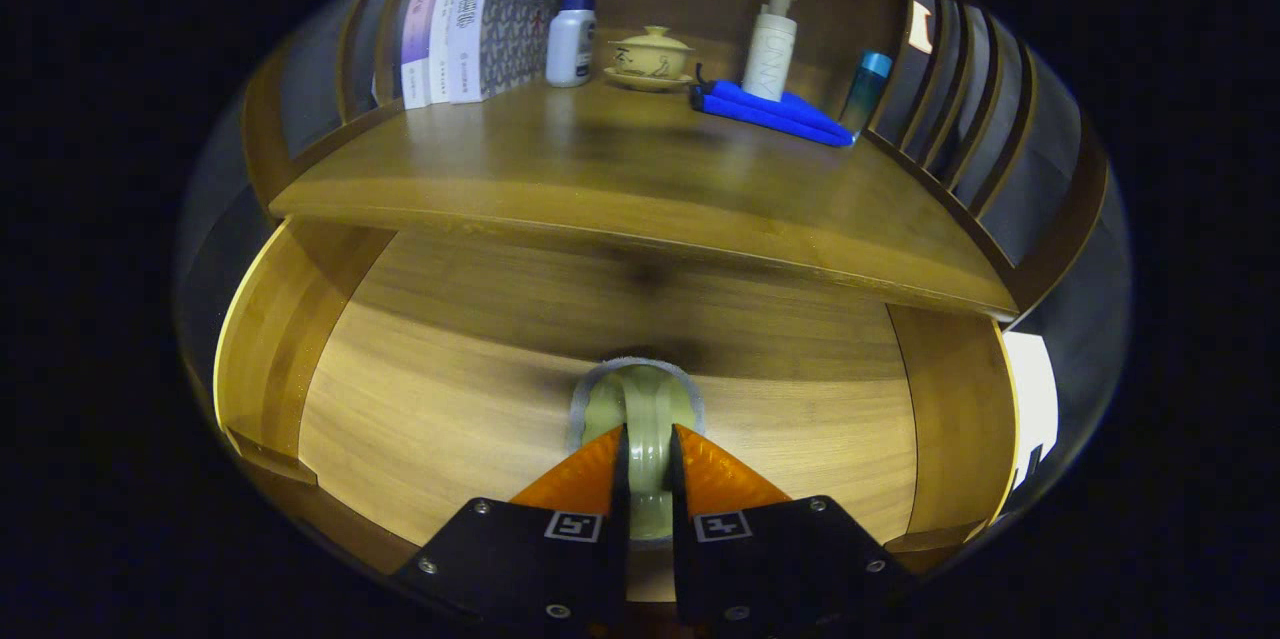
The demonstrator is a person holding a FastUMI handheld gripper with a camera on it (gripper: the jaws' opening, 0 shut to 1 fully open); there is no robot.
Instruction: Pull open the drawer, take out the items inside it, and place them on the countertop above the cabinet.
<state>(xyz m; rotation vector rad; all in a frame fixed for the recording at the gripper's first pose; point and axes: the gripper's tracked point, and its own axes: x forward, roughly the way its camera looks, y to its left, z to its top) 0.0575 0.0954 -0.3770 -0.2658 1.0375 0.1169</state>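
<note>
Dim, warm light falls from above; the countertop (640, 179) shows soft glare, and a dark shadow lies under its front edge. Fisheye distortion bends edges strongly at left and right. Lower-centre focus stays sharp.

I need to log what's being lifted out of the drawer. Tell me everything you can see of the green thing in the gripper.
The olive-green item looks like glazed ceramic or smooth plastic, with a rounded body and a narrow handle-like strip. The gripper is shut on that strip, both orange fingers pressing it. A grey rim edges it. It sits over the open drawer's wooden floor; whether it touches is unclear.
</note>
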